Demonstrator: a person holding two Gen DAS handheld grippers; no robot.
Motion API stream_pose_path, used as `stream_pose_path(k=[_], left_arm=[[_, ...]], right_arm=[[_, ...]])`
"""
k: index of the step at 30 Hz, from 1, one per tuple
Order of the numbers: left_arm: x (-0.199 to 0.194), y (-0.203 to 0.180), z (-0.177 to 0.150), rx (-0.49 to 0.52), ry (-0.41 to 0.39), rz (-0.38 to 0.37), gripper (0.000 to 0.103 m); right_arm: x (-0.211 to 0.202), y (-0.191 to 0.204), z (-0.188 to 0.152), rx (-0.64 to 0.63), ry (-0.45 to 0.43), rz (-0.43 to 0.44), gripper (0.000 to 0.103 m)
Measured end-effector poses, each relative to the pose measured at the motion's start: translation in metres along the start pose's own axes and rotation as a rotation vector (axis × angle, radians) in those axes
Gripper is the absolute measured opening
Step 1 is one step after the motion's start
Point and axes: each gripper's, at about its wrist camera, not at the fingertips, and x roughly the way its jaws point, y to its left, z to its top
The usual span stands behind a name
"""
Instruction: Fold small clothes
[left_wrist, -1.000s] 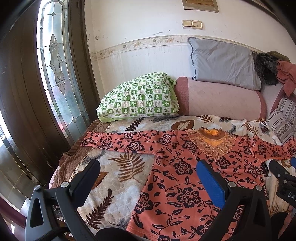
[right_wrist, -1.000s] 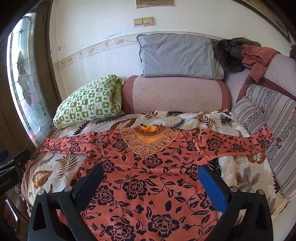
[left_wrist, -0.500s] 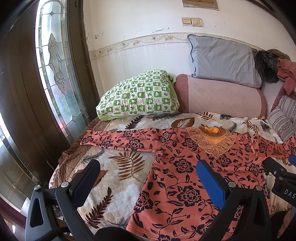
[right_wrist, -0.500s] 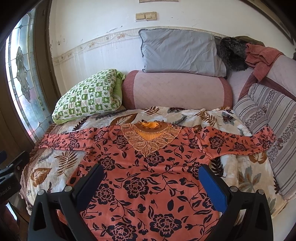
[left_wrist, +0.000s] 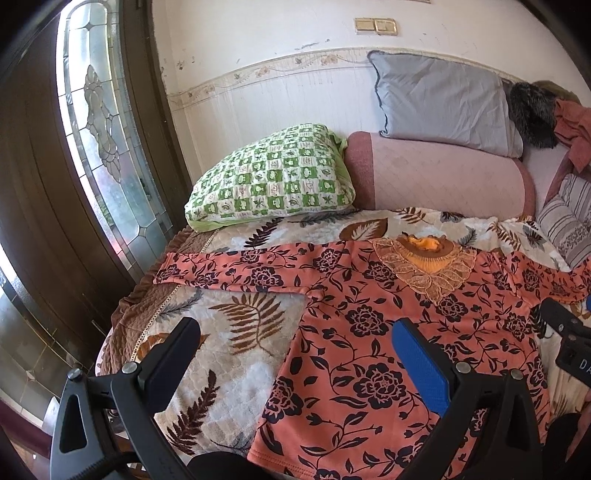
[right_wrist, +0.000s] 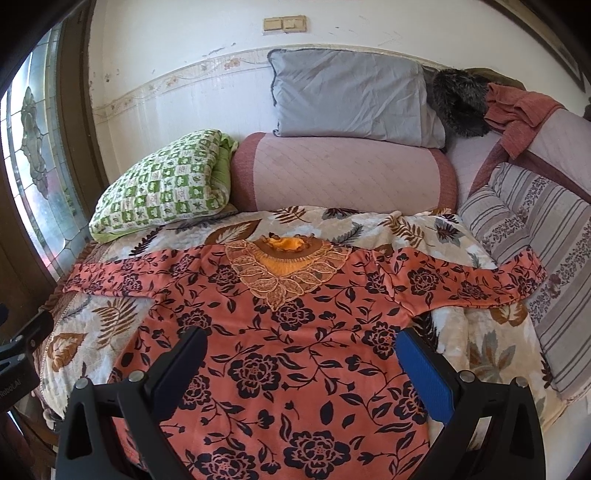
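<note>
Bed (right_wrist: 476, 343): covered by a leaf-print quilt. Top (right_wrist: 295, 332): orange floral garment lying face up and flat on the quilt, collar toward the pillows (right_wrist: 347, 99), both sleeves spread outward, no fold made.

Left gripper (left_wrist: 295, 343): jaws wide apart, empty, above the top's left edge. Right gripper (right_wrist: 301, 350): jaws wide apart, empty, above the lower body of the top.

Risk: the fabric looks thin and slick; a pinch may also catch the plush quilt beneath and drag it. The right sleeve (right_wrist: 476, 284) lies over a rumpled ridge, so its fold could go crooked.
</note>
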Motion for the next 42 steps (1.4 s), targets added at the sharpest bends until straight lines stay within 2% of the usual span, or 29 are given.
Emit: stream_pose_path(k=[11, 19, 24, 26, 27, 29, 31, 32, 34, 38, 42], left_arm=[[0.039, -0.048, 0.009, 0.078, 0.061, -0.017, 0.103], [0.116, -0.094, -0.001, 0.094, 0.26, -0.163, 0.103], [0.173, -0.115, -0.017, 0.107, 0.362, -0.2, 0.103], [0.189, -0.119, -0.02, 0.121, 0.314, -0.205, 0.103], [0.194, -0.12, -0.019, 0.131, 0.28, -0.192, 0.103], [0.201, -0.119, -0.017, 0.144, 0.182, -0.177, 0.103], [0.207, -0.116, -0.017, 0.135, 0.083, -0.166, 0.103], [0.214, -0.112, -0.018, 0.116, 0.078, -0.173, 0.103], [0.229, -0.103, -0.017, 0.057, 0.117, -0.218, 0.103], [0.255, -0.094, -0.011, -0.067, 0.185, -0.301, 0.103], [0.261, -0.084, -0.005, -0.14, 0.15, -0.349, 0.103]], right_arm=[[0.032, -0.045, 0.008, 0.062, 0.013, -0.034, 0.103], [0.086, -0.111, 0.015, 0.146, 0.024, -0.097, 0.103], [0.142, -0.188, 0.01, 0.242, -0.006, -0.179, 0.103], [0.161, -0.232, 0.003, 0.337, -0.001, -0.204, 0.103], [0.165, -0.262, -0.004, 0.429, -0.024, -0.196, 0.102], [0.165, -0.317, -0.019, 0.604, -0.073, -0.207, 0.102], [0.163, -0.364, -0.032, 0.753, -0.091, -0.224, 0.095], [0.165, -0.387, -0.038, 0.821, -0.098, -0.204, 0.092], [0.17, -0.427, -0.046, 0.925, -0.102, -0.156, 0.086], [0.18, -0.478, -0.049, 1.01, -0.121, -0.169, 0.075], [0.195, -0.515, -0.058, 1.145, -0.136, -0.168, 0.071]])
